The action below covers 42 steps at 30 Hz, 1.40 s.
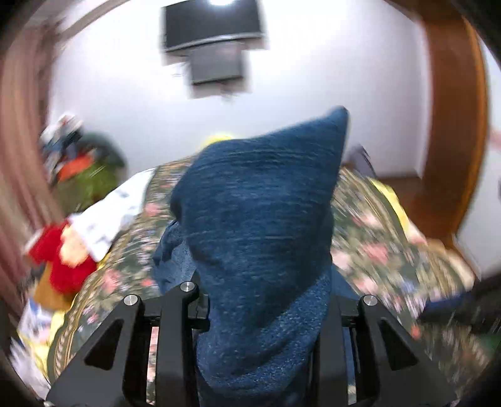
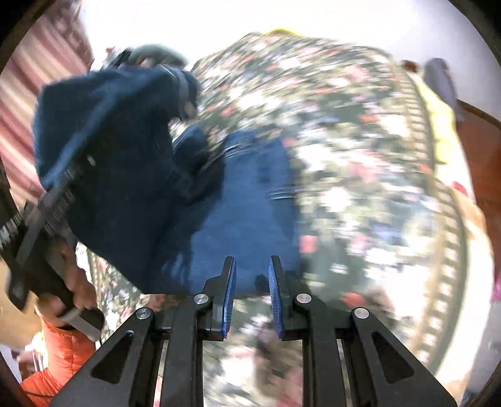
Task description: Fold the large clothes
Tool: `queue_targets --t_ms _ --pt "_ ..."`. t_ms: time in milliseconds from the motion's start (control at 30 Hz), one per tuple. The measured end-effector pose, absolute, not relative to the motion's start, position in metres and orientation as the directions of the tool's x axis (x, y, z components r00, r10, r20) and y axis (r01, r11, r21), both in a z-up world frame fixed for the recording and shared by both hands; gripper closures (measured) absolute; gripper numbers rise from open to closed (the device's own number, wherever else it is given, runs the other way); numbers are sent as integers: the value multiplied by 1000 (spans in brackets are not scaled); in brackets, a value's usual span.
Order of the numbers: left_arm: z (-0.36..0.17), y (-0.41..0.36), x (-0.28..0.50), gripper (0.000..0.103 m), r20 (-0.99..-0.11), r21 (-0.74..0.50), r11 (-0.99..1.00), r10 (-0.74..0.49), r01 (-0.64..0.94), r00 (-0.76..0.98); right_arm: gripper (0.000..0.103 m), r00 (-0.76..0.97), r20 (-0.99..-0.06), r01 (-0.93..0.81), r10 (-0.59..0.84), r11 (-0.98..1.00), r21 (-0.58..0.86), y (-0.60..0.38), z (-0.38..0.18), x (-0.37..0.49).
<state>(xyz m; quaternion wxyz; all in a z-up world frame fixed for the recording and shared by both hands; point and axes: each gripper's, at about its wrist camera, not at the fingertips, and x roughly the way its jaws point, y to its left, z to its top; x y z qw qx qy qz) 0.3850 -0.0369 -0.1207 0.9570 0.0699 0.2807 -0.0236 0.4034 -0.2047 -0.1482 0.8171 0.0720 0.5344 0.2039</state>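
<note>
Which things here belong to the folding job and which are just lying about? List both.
In the job:
- blue sweater, draped over the left gripper
- right gripper, fingers apart, nothing between them
- floral bedspread, the folding surface

Lying about:
- red plush toy
- white printed cloth
- green clothes pile
- wall TV

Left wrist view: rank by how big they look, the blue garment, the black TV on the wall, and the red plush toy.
1. blue garment, though it hangs right at the lens, which inflates it.
2. black TV.
3. red plush toy, near the TV's size; motion blur makes that unsure.
</note>
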Motion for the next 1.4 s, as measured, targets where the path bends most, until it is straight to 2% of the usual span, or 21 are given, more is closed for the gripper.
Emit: queue_targets --t_ms 133,233,333,433,500,600,667,833,1000,1133,1233,1333,1400 --pt "-169 -83 380 71 -667 195 945 -69 264 742 87 393 -828 -183 399 917 355 -252 -139 391" --pt "-189 -94 365 67 -692 269 915 -34 301 721 87 412 -834 -160 367 930 331 -268 -135 379" --pt "-184 -85 354 60 -711 222 920 -75 324 700 87 405 -838 -169 365 931 324 -272 -138 366" --pt "-179 -75 348 58 -730 173 931 -97 321 676 87 408 -837 -200 365 930 308 -264 -134 361" --pt "-172 -63 339 53 -742 117 938 -137 328 656 87 433 -824 -236 365 928 287 -253 -123 356" --pt "-156 -50 321 39 -740 56 936 -195 347 644 87 462 -796 -291 390 915 279 -237 -106 355" --pt "-144 -38 308 26 -718 45 943 -199 330 667 87 477 -777 -329 411 903 276 -222 -93 357" --pt "-118 8 298 15 -665 38 973 -143 226 733 87 499 -753 -411 429 882 230 -179 -73 364" --pt "-120 49 313 14 -662 95 991 -10 96 749 87 488 -772 -478 407 865 154 -129 -81 373" --pt "-152 68 335 14 -738 38 997 -16 65 675 87 471 -829 -489 302 871 39 -101 -117 382" --pt "-190 68 346 14 -817 -15 998 -51 67 575 87 516 -847 -483 127 860 -165 -94 -150 383" --pt "-211 67 338 13 -812 -76 996 -92 53 577 86 496 -861 -489 115 856 -168 -106 -169 382" --pt "-215 64 331 13 -804 -66 997 -83 50 589 70 480 -869 -476 120 868 -143 -120 -178 383"
